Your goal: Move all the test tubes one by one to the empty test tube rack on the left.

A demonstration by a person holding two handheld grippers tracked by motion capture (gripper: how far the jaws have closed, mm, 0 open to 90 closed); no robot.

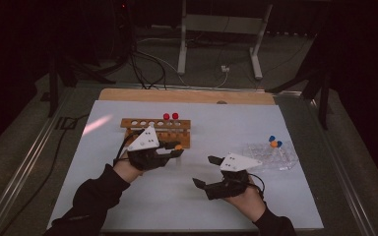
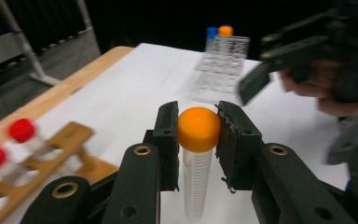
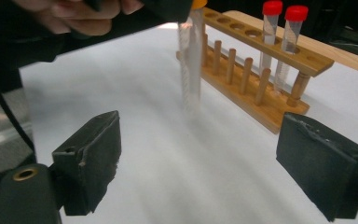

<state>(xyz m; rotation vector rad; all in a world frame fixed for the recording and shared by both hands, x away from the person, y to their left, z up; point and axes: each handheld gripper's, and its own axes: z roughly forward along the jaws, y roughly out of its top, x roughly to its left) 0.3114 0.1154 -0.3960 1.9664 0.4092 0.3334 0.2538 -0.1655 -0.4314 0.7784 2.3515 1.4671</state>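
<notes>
Left hand-held gripper point(image 2: 199, 128), clamped on the orange-capped tube point(image 2: 196, 158) just beside the wooden rack point(image 1: 155, 131) on the white surface point(image 1: 128, 196), should keep it upright over a free hole, while the right hand-held gripper point(image 3: 198, 163) rests level, jaws wide and empty.

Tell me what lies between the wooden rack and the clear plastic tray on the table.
In the high view, bare white table top separates the wooden rack from the clear plastic tray; the left gripper, holding the orange-capped tube, pokes into that gap beside the rack.
</notes>
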